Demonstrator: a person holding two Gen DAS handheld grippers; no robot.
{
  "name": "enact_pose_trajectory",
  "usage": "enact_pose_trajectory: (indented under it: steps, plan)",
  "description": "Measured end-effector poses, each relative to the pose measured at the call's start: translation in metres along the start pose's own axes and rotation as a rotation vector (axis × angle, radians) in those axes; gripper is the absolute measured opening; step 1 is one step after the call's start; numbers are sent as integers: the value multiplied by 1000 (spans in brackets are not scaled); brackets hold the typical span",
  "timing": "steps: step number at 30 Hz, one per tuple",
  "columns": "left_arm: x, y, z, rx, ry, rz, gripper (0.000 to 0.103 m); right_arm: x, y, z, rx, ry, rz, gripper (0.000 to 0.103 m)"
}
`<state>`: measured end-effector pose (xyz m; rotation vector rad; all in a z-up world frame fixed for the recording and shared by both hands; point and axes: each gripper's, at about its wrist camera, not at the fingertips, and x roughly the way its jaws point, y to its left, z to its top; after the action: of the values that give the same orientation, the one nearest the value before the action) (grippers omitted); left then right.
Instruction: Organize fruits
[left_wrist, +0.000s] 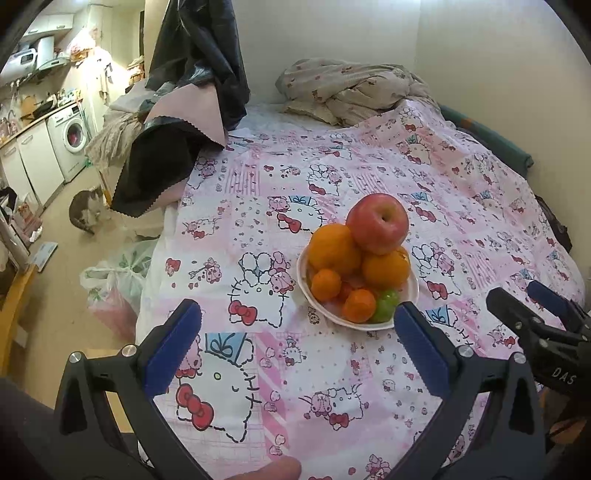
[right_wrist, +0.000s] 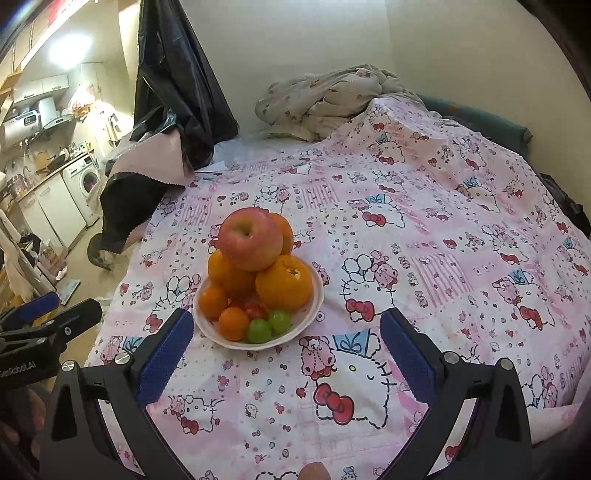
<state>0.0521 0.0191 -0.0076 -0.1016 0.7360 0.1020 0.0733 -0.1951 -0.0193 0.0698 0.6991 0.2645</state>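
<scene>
Left wrist view: the left claw (left_wrist: 297, 332) stands wide open and empty above the bed (left_wrist: 480, 206), which is covered in a pink cartoon sheet. The white bowl (left_wrist: 412, 291) sits just beyond its right finger, heaped with fruit: an apple (left_wrist: 377, 223) rides on top of two oranges (left_wrist: 334, 248), with mandarins (left_wrist: 325, 284) and a green grape (left_wrist: 386, 305) low at the front. The right claw (left_wrist: 517, 301) shows at the right edge, near the bowl.

Right wrist view: the right claw (right_wrist: 286, 338) is also spread wide, holding nothing, and the bowl (right_wrist: 317, 295) lies just ahead between its fingers, toward the left one. Two grapes (right_wrist: 259, 329) and a small red fruit (right_wrist: 255, 309) rest at the near rim.

The pile looks unsteady. Pulling an orange first would likely send the apple rolling off across the soft sheet, and a hard squeeze could burst a grape. Pressing the bedding near the bowl may tip it.
</scene>
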Motion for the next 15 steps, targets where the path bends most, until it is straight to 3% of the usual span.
enact_pose_trajectory:
  steps: [15]
  plan:
    - [0, -7, -1, 20, -3, -15, 103, 4, 1, -4, -4, 10, -16, 103]
